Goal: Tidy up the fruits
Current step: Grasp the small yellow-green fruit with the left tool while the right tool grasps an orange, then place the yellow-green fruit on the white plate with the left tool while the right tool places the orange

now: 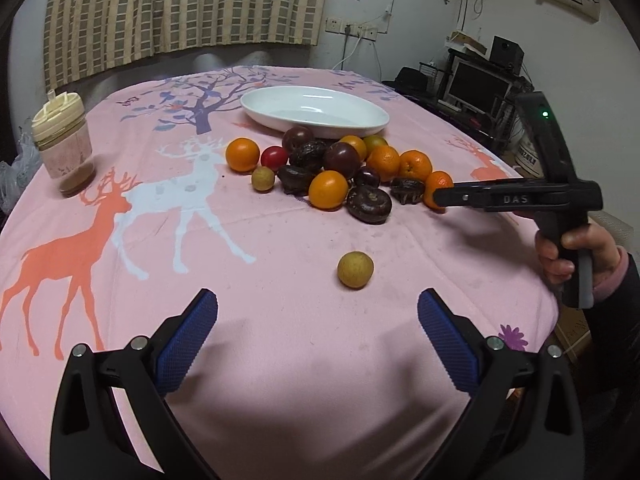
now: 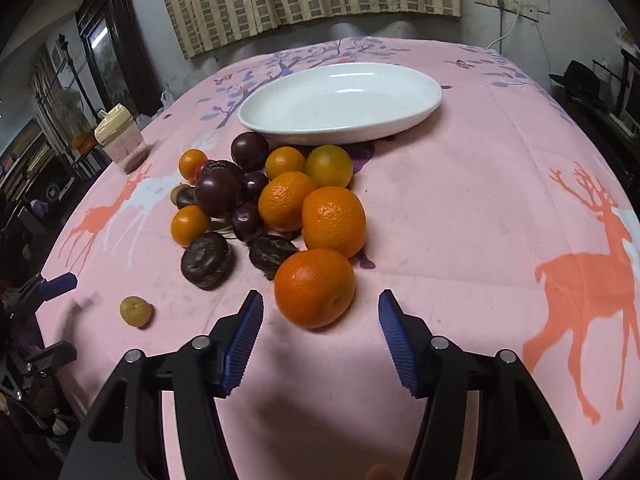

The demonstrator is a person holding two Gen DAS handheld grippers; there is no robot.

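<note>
A heap of oranges, dark plums, brown water chestnuts and a red tomato [image 1: 274, 157] lies on the pink deer tablecloth in front of an empty white oval plate [image 1: 256, 110] [image 2: 280, 128]. My right gripper [image 2: 320, 298] is open, its blue pads either side of the nearest orange [image 2: 315, 288] without pressing on it; in the left wrist view this gripper [image 1: 438, 200] reaches that orange [image 1: 438, 186] from the right. My left gripper [image 1: 318, 300] is open and empty, just short of a lone yellow-brown longan [image 1: 355, 270] [image 2: 136, 311].
A lidded cup [image 1: 64, 148] [image 2: 120, 140] stands at the table's left edge. A second longan [image 1: 263, 178] lies left of the heap. A monitor and shelves [image 1: 476, 84] stand beyond the right edge. A hand [image 1: 568, 256] holds the right gripper's handle.
</note>
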